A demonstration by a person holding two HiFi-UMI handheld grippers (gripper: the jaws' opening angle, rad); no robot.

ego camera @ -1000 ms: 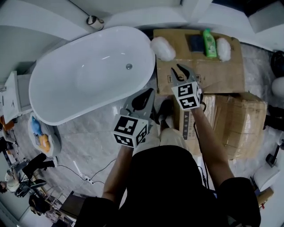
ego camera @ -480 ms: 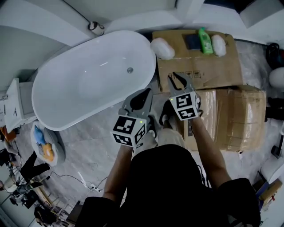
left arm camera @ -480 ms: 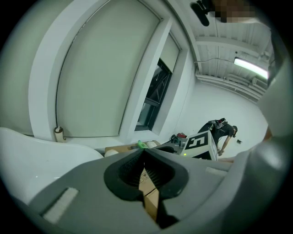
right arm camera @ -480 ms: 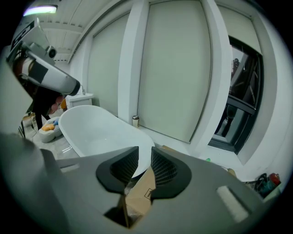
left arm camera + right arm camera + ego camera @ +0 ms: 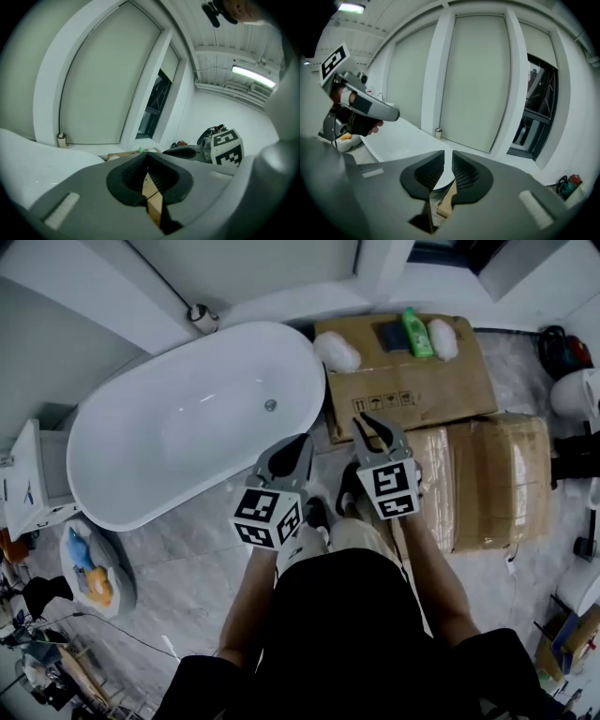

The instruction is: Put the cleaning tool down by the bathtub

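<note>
Holding nothing, the left gripper (image 5: 293, 454) has its two grey jaws pressed together at the tips, and only a sliver of cardboard shows through the gap lower down. Just to its right, the right gripper (image 5: 371, 424) is closing. Its jaws stand a narrow slit apart with nothing between them. A person holds both at waist height, each carrying a cube with black and white square markers.

Both point forward over a grey marbled floor (image 5: 187, 559). The left gripper's tips hang above the floor just beside the near rim of a white oval freestanding bathtub (image 5: 187, 442). The right gripper's tips hang over the near edge of a flat brown cardboard box (image 5: 422, 390), which lies just beside the tub's right end.

The cleaning items lie on the far part of that box, well apart from both grippers: a white fluffy puff (image 5: 337, 352) at the corner nearest the tub, a dark blue square pad (image 5: 391, 333), a green plastic bottle (image 5: 416, 332) touching it, and a second white puff (image 5: 442, 338). Which of them is the tool cannot be told.

A taller tape-wrapped cardboard box (image 5: 487, 479) sits to the right of the person.
</note>
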